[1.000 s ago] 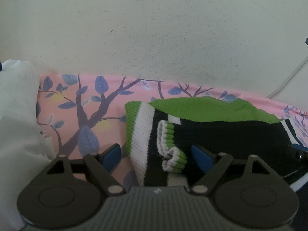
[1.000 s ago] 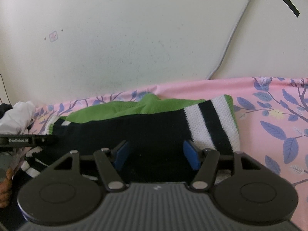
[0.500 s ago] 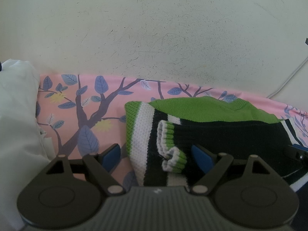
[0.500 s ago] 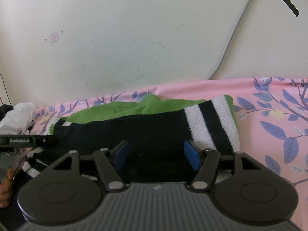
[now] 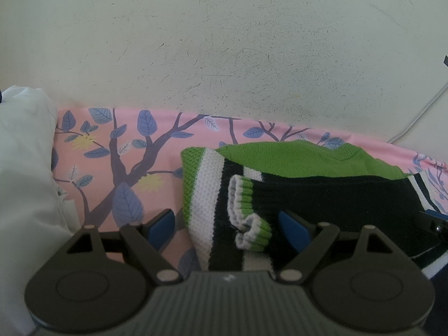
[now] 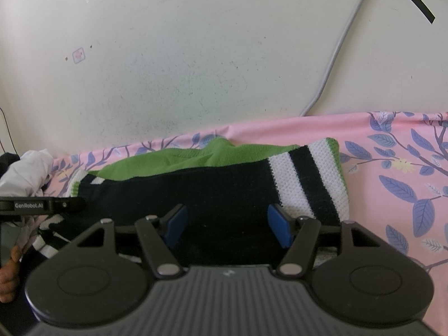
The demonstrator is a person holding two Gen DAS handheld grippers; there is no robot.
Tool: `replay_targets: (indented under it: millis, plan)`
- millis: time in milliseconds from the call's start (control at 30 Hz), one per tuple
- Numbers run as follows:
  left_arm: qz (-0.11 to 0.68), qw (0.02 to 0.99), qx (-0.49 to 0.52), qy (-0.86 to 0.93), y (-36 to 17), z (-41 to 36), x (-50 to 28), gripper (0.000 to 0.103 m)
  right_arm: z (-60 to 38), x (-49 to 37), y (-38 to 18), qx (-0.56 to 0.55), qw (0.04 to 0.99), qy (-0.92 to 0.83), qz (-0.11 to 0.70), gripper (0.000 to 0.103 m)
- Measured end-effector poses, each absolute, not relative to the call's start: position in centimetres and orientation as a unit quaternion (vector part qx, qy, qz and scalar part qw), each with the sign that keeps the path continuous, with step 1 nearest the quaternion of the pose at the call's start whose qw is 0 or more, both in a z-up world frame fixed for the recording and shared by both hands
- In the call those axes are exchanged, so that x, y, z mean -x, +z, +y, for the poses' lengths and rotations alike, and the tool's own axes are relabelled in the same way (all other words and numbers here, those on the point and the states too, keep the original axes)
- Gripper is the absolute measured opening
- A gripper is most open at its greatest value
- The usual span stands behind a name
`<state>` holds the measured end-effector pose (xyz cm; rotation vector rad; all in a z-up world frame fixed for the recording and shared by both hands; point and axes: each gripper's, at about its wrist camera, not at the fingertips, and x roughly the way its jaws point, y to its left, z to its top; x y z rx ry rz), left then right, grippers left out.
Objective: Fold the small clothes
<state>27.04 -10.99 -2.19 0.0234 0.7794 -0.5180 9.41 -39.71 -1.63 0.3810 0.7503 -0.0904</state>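
A knitted sweater, green, black and white striped, lies folded on the pink floral sheet. My left gripper is open at the sweater's left end. Its left pad rests over the bare sheet, its right pad over black knit, and a curled sleeve cuff lies between them. In the right wrist view the sweater stretches across the sheet. My right gripper stands open low over the flat black part, left of the white stripes. The left gripper's side shows at the left edge.
A pile of white cloth lies left of the sweater and shows as white cloth in the right wrist view. A pale wall rises right behind the sheet, with a grey cable running down it. A person's hand holds the left gripper.
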Motion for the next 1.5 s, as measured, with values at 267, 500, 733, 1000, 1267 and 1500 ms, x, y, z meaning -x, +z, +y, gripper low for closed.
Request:
replay_targets:
  millis: [267, 500, 733, 1000, 1267, 1500]
  plan:
    - [0.376, 0.893, -0.011, -0.249, -2.22, -11.00, -27.10, 0.085, -39.70, -9.40, -1.63, -0.185, 0.912, -0.045, 0.364, 0.058]
    - [0.376, 0.893, -0.011, -0.249, -2.24, -11.01, -27.13, 0.085, -39.72, -9.41, -1.63, -0.185, 0.912, -0.045, 0.364, 0.058]
    - [0.376, 0.892, -0.011, -0.250, -2.22, -11.00, -27.11, 0.085, -39.71, -9.41, -1.63, -0.184, 0.912, -0.047, 0.363, 0.058]
    - [0.376, 0.892, -0.010, -0.250, -2.22, -10.94, -27.09, 0.085, -39.74, -9.43, -1.65, -0.184, 0.912, -0.047, 0.363, 0.058]
    - [0.376, 0.893, -0.012, -0.249, -2.25, -11.03, -27.07, 0.085, -39.75, -9.43, -1.63, -0.185, 0.912, -0.052, 0.363, 0.058]
    - [0.375, 0.894, -0.009, -0.246, -2.34, -11.21, -27.10, 0.087, -40.29, -9.41, -1.63, -0.209, 0.908, -0.055, 0.359, 0.058]
